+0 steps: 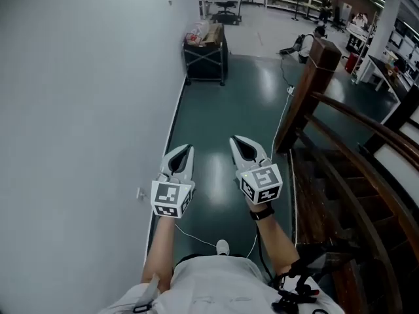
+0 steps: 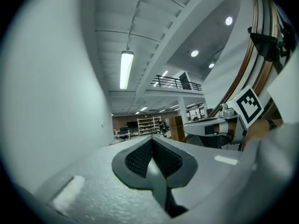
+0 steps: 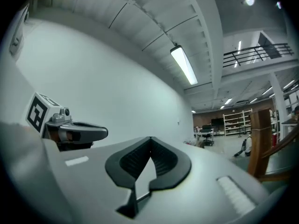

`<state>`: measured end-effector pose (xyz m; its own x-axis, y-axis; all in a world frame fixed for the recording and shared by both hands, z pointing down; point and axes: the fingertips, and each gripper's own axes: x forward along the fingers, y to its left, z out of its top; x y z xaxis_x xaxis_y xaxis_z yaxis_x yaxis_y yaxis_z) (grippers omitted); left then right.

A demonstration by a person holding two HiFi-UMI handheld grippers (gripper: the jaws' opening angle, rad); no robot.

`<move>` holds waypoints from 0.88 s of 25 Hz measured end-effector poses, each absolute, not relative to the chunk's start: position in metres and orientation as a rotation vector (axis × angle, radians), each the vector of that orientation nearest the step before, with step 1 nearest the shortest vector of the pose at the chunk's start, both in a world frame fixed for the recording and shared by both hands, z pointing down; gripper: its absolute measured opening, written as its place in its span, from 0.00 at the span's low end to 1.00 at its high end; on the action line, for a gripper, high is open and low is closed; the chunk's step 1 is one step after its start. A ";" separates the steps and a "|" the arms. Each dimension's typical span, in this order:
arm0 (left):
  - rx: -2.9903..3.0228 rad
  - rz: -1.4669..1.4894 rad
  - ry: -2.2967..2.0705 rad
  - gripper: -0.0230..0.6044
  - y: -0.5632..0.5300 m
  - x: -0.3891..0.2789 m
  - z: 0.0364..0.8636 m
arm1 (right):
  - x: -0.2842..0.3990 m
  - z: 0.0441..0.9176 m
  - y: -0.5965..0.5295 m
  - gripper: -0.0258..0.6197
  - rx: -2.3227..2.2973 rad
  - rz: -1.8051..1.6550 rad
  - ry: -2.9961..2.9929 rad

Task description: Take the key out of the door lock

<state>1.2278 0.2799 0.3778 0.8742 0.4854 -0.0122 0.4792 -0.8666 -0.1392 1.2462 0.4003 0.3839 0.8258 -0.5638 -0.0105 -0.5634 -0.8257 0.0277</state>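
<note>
Grey left tongs [image 1: 185, 150] and right tongs [image 1: 238, 140] are both pressed together with nothing between them, side by side above a dark green floor [image 1: 222, 110]. A white wall [image 1: 78, 110] stands to the left and a wooden stair rail [image 1: 353, 120] to the right. A black cart [image 1: 205, 54] stands ahead. No view shows the key or door lock.

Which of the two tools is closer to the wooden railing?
The right tool, held on the side of the corridor where the railing runs. The left tool is next to the white wall instead.
</note>
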 end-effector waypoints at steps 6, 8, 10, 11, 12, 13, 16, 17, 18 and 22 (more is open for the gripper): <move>-2.958 0.067 -0.348 0.04 0.147 1.188 0.370 | 1.245 0.371 0.248 0.04 2.853 -0.112 -1.349; -2.971 0.060 -0.151 0.04 0.087 1.149 0.364 | 1.218 0.364 0.175 0.04 2.750 -0.121 -1.552; -2.993 0.044 0.044 0.04 0.032 1.102 0.362 | 1.179 0.360 0.109 0.04 2.629 -0.116 -1.739; -3.003 0.037 0.127 0.04 0.009 1.079 0.361 | 1.159 0.361 0.083 0.04 2.571 -0.111 -1.816; -3.009 0.035 0.202 0.04 -0.011 1.057 0.361 | 1.139 0.362 0.059 0.04 2.515 -0.105 -1.881; -3.008 0.040 0.272 0.04 -0.030 1.035 0.360 | 1.119 0.363 0.038 0.04 2.461 -0.102 -1.936; -2.987 0.055 0.508 0.04 -0.088 0.960 0.355 | 1.050 0.362 -0.029 0.04 2.278 -0.110 -2.107; -2.979 0.055 0.591 0.04 -0.107 0.931 0.354 | 1.024 0.361 -0.051 0.04 2.210 -0.113 -2.165; -2.971 0.055 0.667 0.04 -0.123 0.904 0.355 | 0.998 0.362 -0.071 0.04 2.144 -0.115 -2.217; -2.932 0.046 0.872 0.04 -0.169 0.818 0.365 | 0.911 0.371 -0.127 0.04 1.881 -0.152 -2.375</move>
